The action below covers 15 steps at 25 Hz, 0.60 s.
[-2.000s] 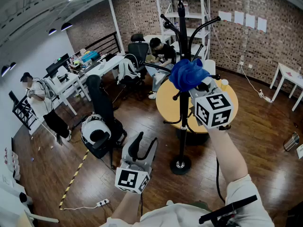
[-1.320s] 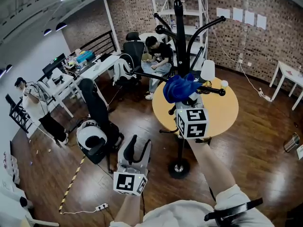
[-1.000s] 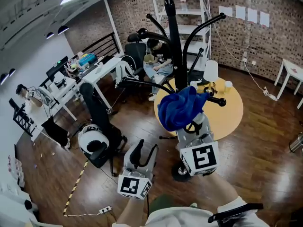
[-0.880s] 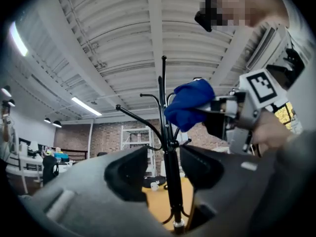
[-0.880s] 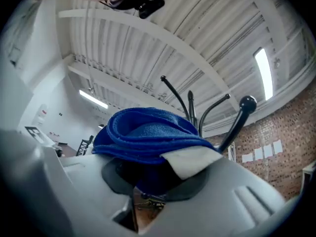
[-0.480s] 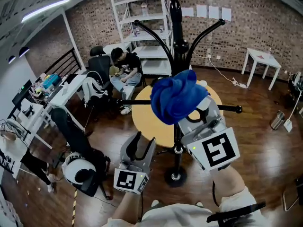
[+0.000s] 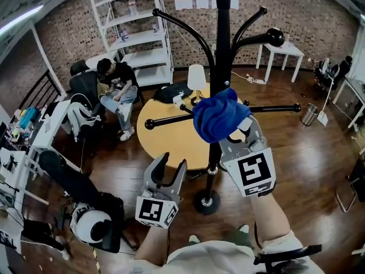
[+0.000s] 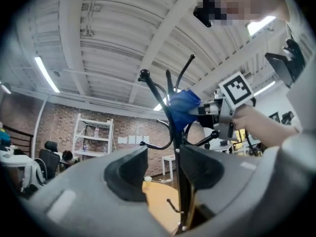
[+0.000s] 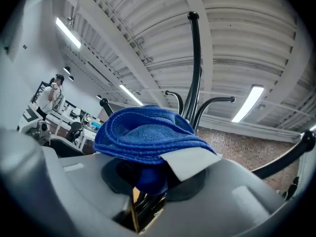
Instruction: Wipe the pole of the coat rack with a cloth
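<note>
Your right gripper (image 7: 235, 135) is pinching a bunched blue cloth (image 7: 219, 116); its own view shows the jaws closed on the folds, with most of the cloth mounded above them. A white tag (image 9: 190, 161) sticks out of the cloth beside the jaws, and the side facing the camera shows plain white. In the head view, the cloth lies against the black pole (image 7: 222, 50) of the coat rack, at the height where the lower arms (image 7: 171, 119) branch out to either side. The curved hooks (image 7: 178, 24) spread from the pole above it.

Your left gripper (image 7: 169, 165) sits lower and to the left of the pole, apart from it. Its jaws are spread with nothing gripped between them. In its own view the pole only shows through the gap, farther off.

The only markings you can make out are the black-and-white square patterns on the two gripper cubes (image 7: 255, 173), which carry no words. The white sheets (image 7: 197, 3) on the brick wall are too small to read.

Behind the rack stands a round yellow table (image 7: 165, 138) with a white lamp (image 7: 197, 76) on it. A white shelf unit (image 7: 134, 33) stands against the wall, and a person (image 7: 117, 87) sits near it.
</note>
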{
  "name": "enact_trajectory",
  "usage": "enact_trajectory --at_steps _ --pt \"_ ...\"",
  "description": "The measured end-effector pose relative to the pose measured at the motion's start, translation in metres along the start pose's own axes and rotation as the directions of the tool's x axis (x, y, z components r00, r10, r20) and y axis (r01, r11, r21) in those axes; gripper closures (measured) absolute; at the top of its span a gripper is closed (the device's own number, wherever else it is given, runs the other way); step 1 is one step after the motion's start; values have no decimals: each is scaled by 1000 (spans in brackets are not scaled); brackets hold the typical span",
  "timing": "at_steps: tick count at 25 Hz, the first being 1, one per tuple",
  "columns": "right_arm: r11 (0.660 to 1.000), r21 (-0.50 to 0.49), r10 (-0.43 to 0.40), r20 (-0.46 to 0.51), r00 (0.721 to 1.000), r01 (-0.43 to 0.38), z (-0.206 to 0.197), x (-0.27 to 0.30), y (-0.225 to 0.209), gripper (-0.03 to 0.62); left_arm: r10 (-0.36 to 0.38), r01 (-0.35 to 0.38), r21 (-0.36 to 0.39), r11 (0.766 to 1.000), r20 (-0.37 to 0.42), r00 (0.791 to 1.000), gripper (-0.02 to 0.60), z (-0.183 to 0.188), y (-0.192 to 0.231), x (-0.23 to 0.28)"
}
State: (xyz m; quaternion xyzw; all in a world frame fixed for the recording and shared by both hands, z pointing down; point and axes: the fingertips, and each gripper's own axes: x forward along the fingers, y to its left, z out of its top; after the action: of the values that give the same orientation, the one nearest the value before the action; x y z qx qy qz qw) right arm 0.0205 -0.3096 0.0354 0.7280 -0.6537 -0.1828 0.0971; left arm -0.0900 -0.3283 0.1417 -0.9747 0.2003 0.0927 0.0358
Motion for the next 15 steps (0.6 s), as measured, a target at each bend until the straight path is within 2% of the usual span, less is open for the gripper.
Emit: enact_trajectory --at_steps 4,7,9,11,12,13,15 --pt "999 33 -15 110 994 12 38 -36 2 491 -54 53 -36 998 -11 998 379 -7 -9 5" --pt "989 93 105 123 987 -117 38 -83 40 493 -63 63 -53 997 -10 998 379 -13 -6 5" --pt "967 134 211 50 976 -216 5 -104 76 493 -51 50 -54 997 -8 999 379 -16 4 4" --pt "943 202 291 -106 951 -266 -56 -114 110 493 -22 22 -50 999 -15 1000 380 -21 18 2" --pt "934 252 300 -174 938 -252 -88 -112 120 493 -7 6 -46 999 -23 1000 381 -23 25 0" --pt "932 290 281 -207 937 -216 -114 -104 122 493 5 -7 -43 999 -32 999 383 -26 30 -2" --pt "950 287 183 -195 964 -122 -144 -75 107 493 5 -7 -41 999 -52 999 387 -30 31 -4"
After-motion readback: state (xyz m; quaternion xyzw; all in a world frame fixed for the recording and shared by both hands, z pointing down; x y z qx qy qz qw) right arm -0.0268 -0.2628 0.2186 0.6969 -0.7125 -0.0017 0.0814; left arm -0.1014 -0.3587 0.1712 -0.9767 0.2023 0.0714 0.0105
